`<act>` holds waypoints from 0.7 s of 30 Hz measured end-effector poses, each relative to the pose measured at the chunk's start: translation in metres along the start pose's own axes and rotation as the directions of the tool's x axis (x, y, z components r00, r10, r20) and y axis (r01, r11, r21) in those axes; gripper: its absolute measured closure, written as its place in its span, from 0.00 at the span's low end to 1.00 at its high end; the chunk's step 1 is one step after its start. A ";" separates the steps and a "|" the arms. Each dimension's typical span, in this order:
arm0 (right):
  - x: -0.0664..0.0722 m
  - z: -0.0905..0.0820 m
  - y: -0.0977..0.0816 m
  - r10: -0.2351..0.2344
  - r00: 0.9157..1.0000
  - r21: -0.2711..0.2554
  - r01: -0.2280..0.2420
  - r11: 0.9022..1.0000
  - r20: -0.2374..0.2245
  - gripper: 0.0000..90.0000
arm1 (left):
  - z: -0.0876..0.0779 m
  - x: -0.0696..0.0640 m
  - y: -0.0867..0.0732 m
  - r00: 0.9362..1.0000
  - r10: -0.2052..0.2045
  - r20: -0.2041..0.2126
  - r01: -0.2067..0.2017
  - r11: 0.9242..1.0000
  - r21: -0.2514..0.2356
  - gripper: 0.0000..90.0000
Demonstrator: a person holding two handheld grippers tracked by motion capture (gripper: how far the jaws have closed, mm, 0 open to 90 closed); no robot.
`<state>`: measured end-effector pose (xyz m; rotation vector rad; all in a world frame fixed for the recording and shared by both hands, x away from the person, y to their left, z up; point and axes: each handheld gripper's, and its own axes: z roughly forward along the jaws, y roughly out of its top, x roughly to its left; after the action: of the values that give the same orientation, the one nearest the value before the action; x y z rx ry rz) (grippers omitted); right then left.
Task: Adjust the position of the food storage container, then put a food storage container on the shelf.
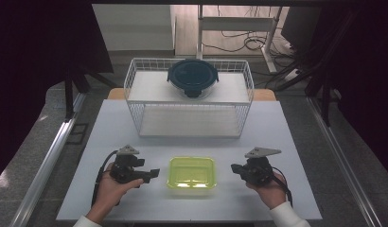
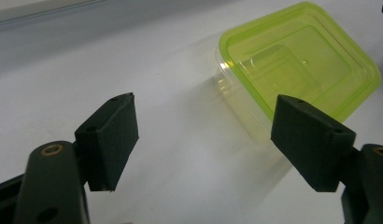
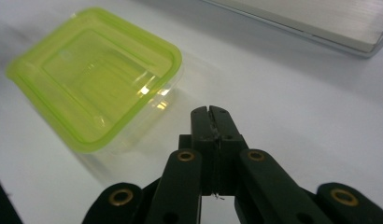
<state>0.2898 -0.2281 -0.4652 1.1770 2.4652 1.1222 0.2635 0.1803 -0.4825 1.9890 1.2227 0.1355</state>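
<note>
My left gripper (image 1: 152,174) sits low over the near left part of the table, held in my left hand (image 1: 111,187), its jaws spread wide with nothing between them. In the left gripper view (image 2: 203,135) the two black pads stand well apart, and the bare white tabletop shows through the gap. My right gripper (image 1: 235,168) is at the near right, in my right hand (image 1: 270,188), and its jaws are pressed together on nothing; in the right gripper view (image 3: 210,122) the two pads meet in a thin seam above the table. Both grippers point inward toward each other.

Between them, near the front edge and about the middle of the table (image 1: 277,137), lies a small clear rectangular container with a lime-green lid (image 1: 191,172). It stands flat on the tabletop, lid on, apart from both grippers. The left gripper view shows it (image 2: 299,63) just beyond the right-hand pad; the right gripper view shows it (image 3: 94,77) off to the left of the closed tips.

Farther back a white wire basket rack (image 1: 189,97) stands across the far side of the table. On its upper shelf, near the middle, rests a round container with a dark blue lid (image 1: 192,77). Beyond the table I see a grey floor with cables (image 1: 249,42).
</note>
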 end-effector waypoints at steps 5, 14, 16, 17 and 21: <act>-0.004 -0.001 0.001 0.078 0.996 -0.036 -0.079 0.996 -0.040 0.57 | -0.001 0.000 0.000 1.000 -0.001 0.000 0.001 1.000 -0.009 0.25; -0.011 -0.002 0.000 0.201 0.975 -0.073 -0.209 0.975 -0.094 0.30 | -0.001 -0.001 0.001 1.000 -0.006 0.007 0.006 1.000 -0.017 0.25; -0.011 -0.001 -0.001 0.213 0.971 -0.073 -0.222 0.972 -0.105 0.26 | -0.001 -0.002 0.002 1.000 -0.005 0.011 0.006 1.000 -0.019 0.25; -0.011 -0.001 -0.001 0.215 0.971 -0.074 -0.223 0.972 -0.107 0.25 | -0.001 -0.003 0.002 1.000 -0.006 0.013 0.006 1.000 -0.022 0.25; -0.011 -0.001 -0.001 0.215 0.968 -0.071 -0.225 0.972 -0.131 0.25 | 0.000 -0.004 0.003 1.000 -0.010 0.025 0.011 1.000 -0.026 0.24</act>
<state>0.2961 -0.2367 -0.4668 1.4244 2.3895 1.3834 0.2630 0.1767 -0.4793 1.9562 1.2098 0.1204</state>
